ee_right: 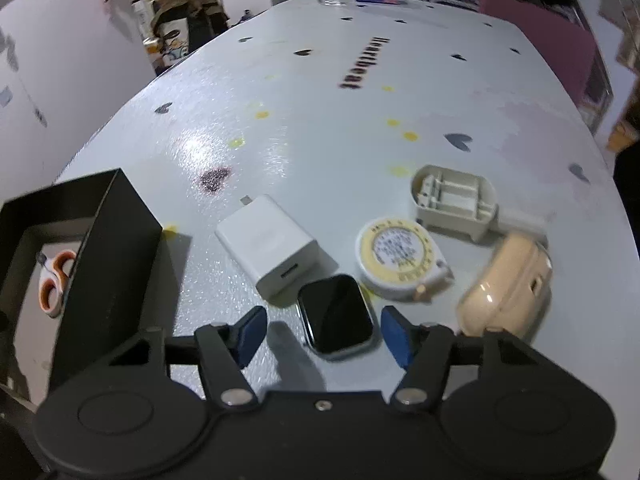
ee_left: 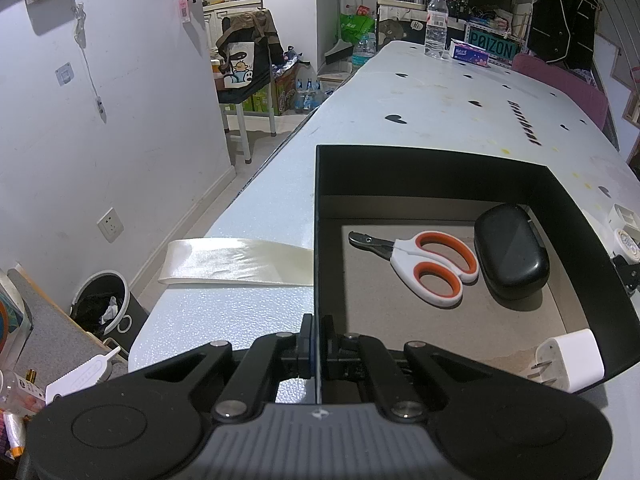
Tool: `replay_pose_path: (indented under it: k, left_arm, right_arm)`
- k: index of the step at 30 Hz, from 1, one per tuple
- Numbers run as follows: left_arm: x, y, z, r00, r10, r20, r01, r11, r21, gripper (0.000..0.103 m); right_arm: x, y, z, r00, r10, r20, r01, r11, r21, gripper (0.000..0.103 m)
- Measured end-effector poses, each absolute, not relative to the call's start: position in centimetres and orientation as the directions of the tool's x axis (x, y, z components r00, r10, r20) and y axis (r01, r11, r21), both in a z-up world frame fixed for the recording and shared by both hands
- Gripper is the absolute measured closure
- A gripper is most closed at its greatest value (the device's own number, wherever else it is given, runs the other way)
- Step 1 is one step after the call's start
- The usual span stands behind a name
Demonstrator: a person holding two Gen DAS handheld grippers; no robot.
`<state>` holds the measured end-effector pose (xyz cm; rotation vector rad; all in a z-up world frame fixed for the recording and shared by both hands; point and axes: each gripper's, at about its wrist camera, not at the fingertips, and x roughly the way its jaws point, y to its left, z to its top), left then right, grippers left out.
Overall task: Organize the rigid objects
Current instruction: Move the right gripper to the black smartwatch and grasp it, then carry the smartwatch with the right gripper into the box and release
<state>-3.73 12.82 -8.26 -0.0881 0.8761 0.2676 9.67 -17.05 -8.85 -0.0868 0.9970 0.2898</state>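
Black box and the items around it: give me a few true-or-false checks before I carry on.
1. The left gripper is clamped on the wall of the black box. True.
2. The scissors lie outside the box. False: they are inside it, beside a black case.
3. The smartwatch sits between the right gripper fingers. True; the pads are not yet touching it.
4. The white charger is already in the box. False: it is on the table, right of the box.
5. The round tape measure is black. False: white and yellow.
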Motion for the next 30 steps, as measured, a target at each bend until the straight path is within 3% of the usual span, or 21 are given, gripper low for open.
replay_pose_path:
  k: [2,6,17,25,30]
  left_arm:
    - [-3.7,12.8,-8.2,0.609,0.195,-0.769,-0.267,0.963,0.032,0.102]
    - [-3.7,12.8,-8.2,0.609,0.195,-0.769,-0.267,0.963,0.033,0.102]
    - [-3.7,12.8,-8.2,0.610,0.194,-0.769,-0.267,0.963,0.032,0.102]
    - [-3.7,12.8,-8.2,0.610,0.195,-0.768,-0.268,0.963,0.032,0.102]
    - [-3.7,12.7,-8.2,0.610,0.195,-0.768,-0.268,0.963,0.031,0.102]
  right_arm:
    - [9.8,-16.8,-9.0,0.516,0.189,-0.835,-0.290,0.956,0.037,0.042]
    - [9.5,-16.9,-8.6,0.514,0.175,-0.840,-0.286,0.958,0.024,0.062]
    - [8.0,-17.3,-6.7,0.561,0.145,-0.815,-0.245,0.970,0.004,0.062]
    - [3.7,-15.4,-1.5,0.629,0.348,-0.695,-0.338,0.928,0.158,0.062]
    - [2.5,-11.2,-0.9,0.535,0.479,-0.696,-0.487,0.848,0.210,0.062]
